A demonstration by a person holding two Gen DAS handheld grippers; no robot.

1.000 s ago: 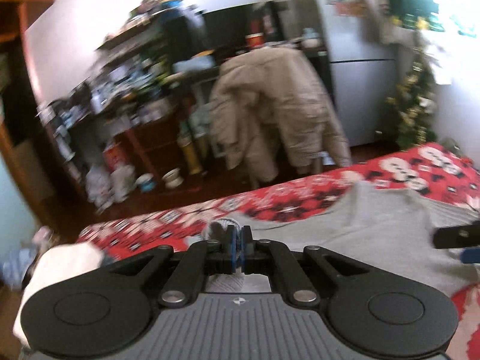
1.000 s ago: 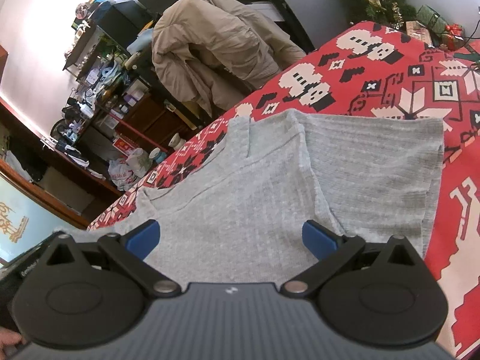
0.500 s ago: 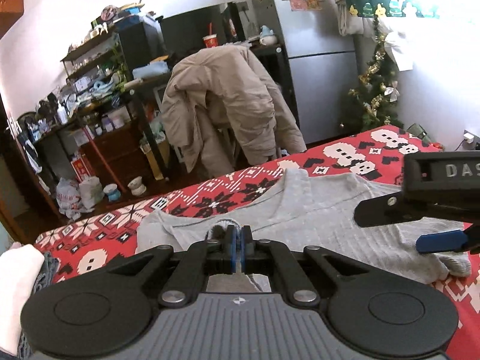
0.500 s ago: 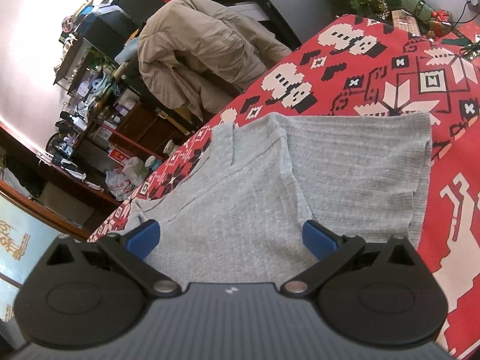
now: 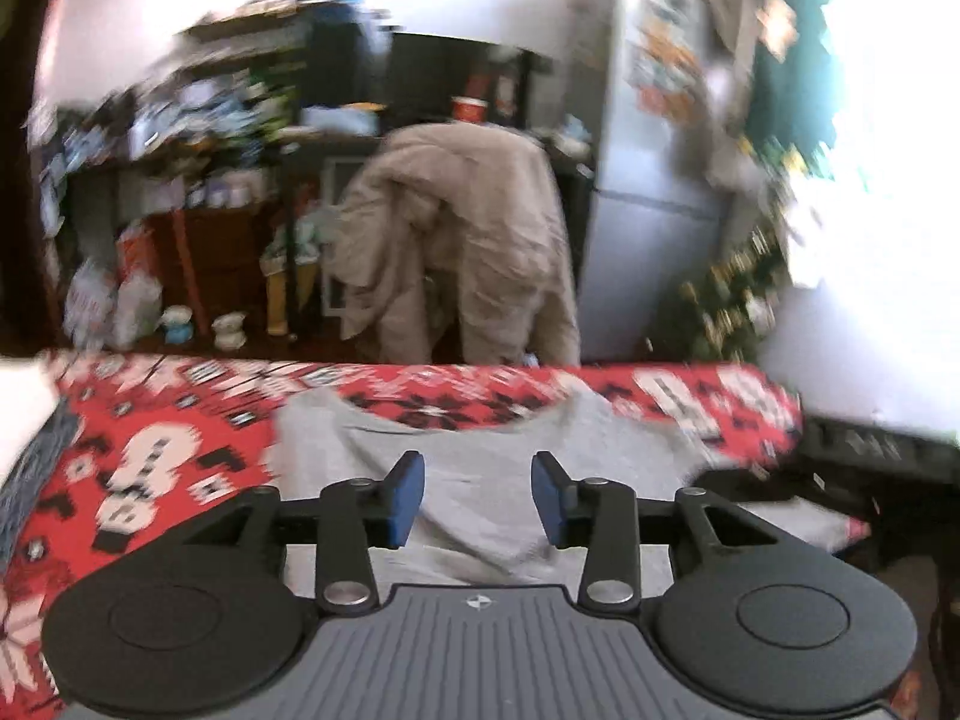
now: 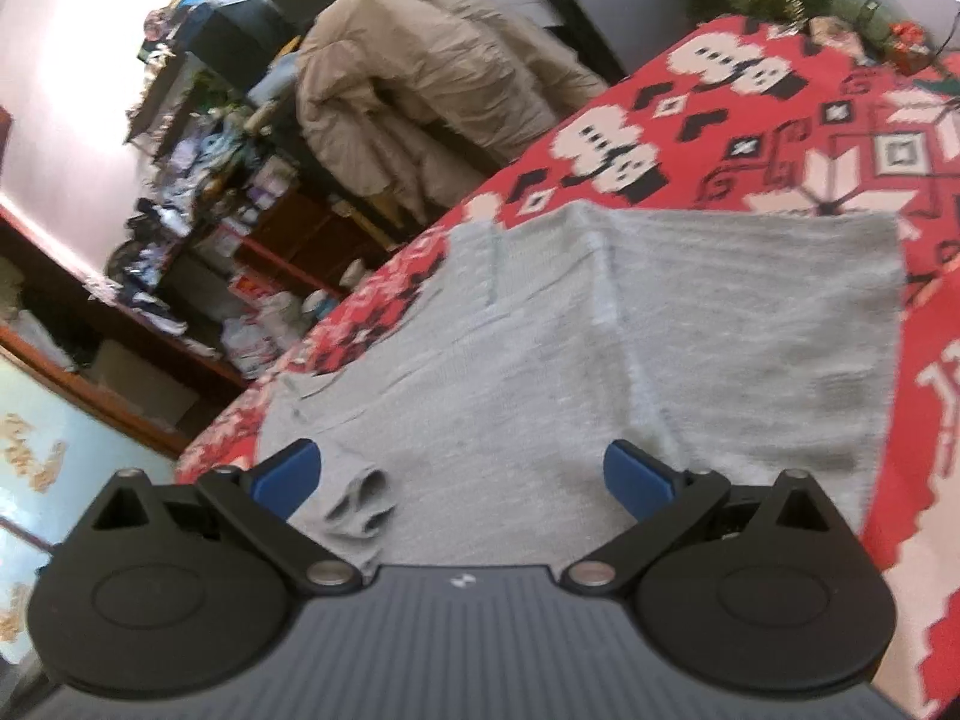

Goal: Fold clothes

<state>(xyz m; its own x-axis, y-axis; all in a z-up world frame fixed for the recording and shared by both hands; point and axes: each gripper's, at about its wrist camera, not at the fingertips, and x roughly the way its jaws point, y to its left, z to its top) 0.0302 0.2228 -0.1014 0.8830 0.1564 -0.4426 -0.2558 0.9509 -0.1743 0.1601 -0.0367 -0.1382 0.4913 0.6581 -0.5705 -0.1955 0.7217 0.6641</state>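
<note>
A grey knit garment lies spread on a red patterned blanket, one side folded over the middle. In the left wrist view the same grey garment lies under my left gripper. Its jaws are opening, their blue pads apart and pressing on nothing, with the cloth lying below them. My right gripper hovers wide open over the near part of the garment. A small bunched cuff lies by its left finger.
A beige coat hangs over a chair beyond the blanket's far edge. Cluttered shelves stand at the left, a fridge and a decorated tree at the right. A white cloth lies at the blanket's left.
My left gripper let go of the grey cloth it pinched and its jaws came apart. It also swung and rolled, so the left view is blurred. The right gripper barely moved.
</note>
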